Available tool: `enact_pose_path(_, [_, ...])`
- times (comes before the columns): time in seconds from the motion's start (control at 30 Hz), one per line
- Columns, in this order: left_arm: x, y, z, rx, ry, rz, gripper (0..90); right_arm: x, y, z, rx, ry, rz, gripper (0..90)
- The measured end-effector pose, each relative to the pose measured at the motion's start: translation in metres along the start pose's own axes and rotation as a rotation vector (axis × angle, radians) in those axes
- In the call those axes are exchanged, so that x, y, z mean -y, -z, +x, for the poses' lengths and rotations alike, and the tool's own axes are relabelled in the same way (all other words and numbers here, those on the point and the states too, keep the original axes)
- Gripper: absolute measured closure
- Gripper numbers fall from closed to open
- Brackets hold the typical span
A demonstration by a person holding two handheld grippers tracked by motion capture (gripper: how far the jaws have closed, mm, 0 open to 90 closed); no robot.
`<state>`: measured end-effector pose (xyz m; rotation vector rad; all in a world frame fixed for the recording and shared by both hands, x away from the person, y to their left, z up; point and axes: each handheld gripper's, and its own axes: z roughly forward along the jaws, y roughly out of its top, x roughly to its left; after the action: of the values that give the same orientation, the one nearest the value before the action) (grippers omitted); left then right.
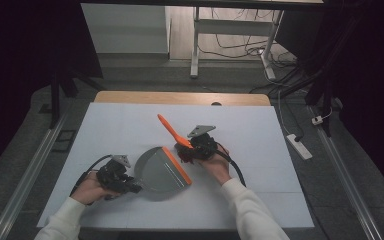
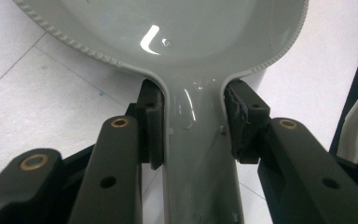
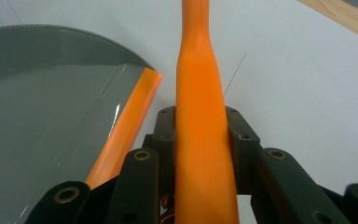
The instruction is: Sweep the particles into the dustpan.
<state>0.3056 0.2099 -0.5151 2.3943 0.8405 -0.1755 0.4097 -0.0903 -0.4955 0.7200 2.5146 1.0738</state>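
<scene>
Currently a sweeping setup is in hand: the grey plastic dustpan with the orange rubber lip (image 1: 161, 171) is held flat on the white worktop (image 1: 105, 130), near its front edge, and the orange plastic brush handle (image 1: 172, 131) is held just beside the lip, angled up and away from the person.

Left claw (image 1: 130, 188): pinched on the dustpan's grey handle (image 2: 200, 154), both pads pressed against its sides just behind the pan's ribbed rim. Grip looks square and centred.

Right claw (image 1: 186, 152): clamped on the thick part of the orange handle, as seen in the right gripper view (image 3: 204, 135). The bristle end sits below the claw, dark reddish in the high view, but its detail cannot be made out.

No debris can be made out on the worktop or in the pan; the pan's inner face is glossy and looks clean.

Judged step: tools gripped and brought together, sweeping stroke not yet made. The next move likely calls for the brush end to be drawn toward the orange lip while the lip is kept pressed to the worktop, so nothing slips under it.
</scene>
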Motion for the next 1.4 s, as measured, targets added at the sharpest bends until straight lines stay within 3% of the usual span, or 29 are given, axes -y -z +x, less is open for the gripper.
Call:
enact_pose_path(1.03, [-0.001, -0.001, -0.001, 0.000, 0.002, 0.006, 62.1, -0.005, -0.005, 0.020, -0.041, 0.020, -0.003, 70.0])
enact_pose_path(1.23, [-0.001, -0.001, -0.001, 0.000, 0.002, 0.008, 62.1, -0.007, -0.005, 0.027, -0.070, 0.019, -0.015, 70.1])
enact_pose_path(1.4, [-0.001, -0.001, -0.001, -0.001, 0.003, 0.009, 62.1, -0.011, -0.005, 0.035, -0.123, 0.020, -0.038, 70.1])
